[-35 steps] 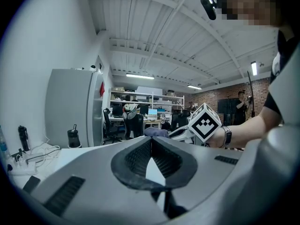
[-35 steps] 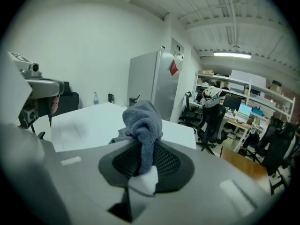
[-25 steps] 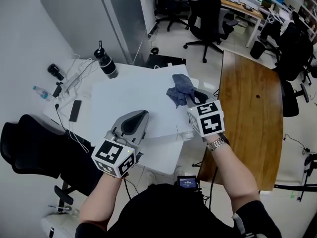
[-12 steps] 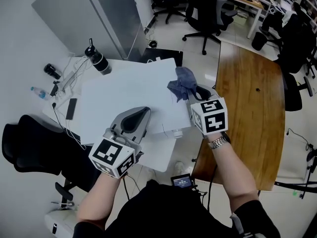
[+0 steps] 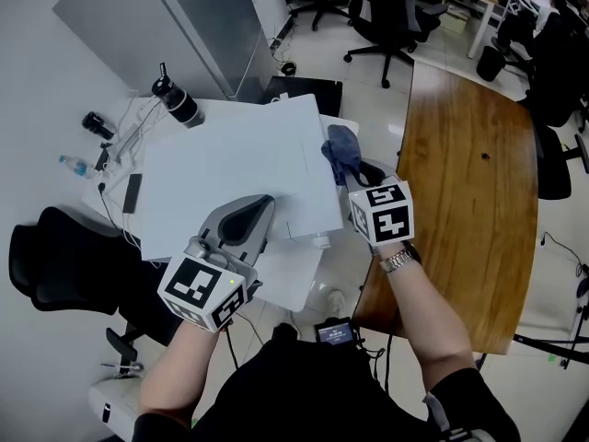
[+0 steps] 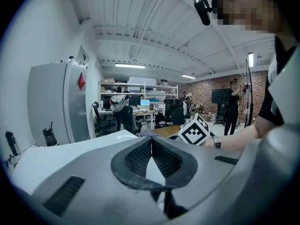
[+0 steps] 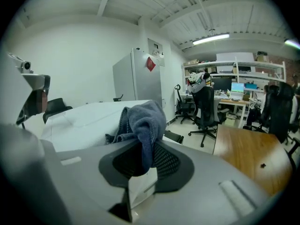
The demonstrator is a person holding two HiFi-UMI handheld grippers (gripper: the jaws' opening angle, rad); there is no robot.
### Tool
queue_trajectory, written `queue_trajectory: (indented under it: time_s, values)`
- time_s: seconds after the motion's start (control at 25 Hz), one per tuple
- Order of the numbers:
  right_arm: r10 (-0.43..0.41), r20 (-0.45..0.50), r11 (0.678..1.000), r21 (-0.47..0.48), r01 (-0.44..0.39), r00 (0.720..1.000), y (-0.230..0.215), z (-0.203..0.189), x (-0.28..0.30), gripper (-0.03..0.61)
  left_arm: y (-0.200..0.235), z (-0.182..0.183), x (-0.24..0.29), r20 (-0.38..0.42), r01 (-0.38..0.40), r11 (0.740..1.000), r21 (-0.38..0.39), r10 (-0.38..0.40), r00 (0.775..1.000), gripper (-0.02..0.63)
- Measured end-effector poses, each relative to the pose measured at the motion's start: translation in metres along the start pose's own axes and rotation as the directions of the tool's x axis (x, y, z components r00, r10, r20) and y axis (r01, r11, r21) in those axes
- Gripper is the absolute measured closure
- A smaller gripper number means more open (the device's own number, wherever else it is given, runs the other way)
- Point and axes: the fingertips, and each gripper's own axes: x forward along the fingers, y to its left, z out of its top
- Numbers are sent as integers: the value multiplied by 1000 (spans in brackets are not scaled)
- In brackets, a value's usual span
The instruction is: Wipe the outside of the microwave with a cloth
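From where I stand, the whole job rests with the right gripper (image 5: 355, 168): its fingers are clamped on a bunched blue-grey cloth (image 5: 340, 148), which sticks out ahead of them and droops a little over the tips. The cloth sits right at the right-hand edge of the big white box that I take to be the microwave (image 5: 230, 173), towards its far corner. I cannot tell whether it is pressing on the casing or only brushing it. The box lies with its long side across the person, so its broad flat top stretches away to the left of the cloth, and its right-hand side drops off just below it. The left gripper (image 5: 264, 203) hangs over the near edge of that top, well apart from the cloth, its fingers closed tight with nothing between them. It looks to me like a bracing hand at most. On the surface (image 5: 287, 282) beyond the far left corner stands a dark bottle (image 5: 177, 100), capped, and a small clear bottle (image 5: 74, 166) lies near the cables. What either holds I cannot see.
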Motion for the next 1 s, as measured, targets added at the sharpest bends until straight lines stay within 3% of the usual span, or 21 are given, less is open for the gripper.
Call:
queue_trajectory:
  time_s: [1.0]
  values:
    - [44,-175,998,60,-34,984,-15,-114,65,509,-17,-14,18,-75,-25,999,23,27,997,607]
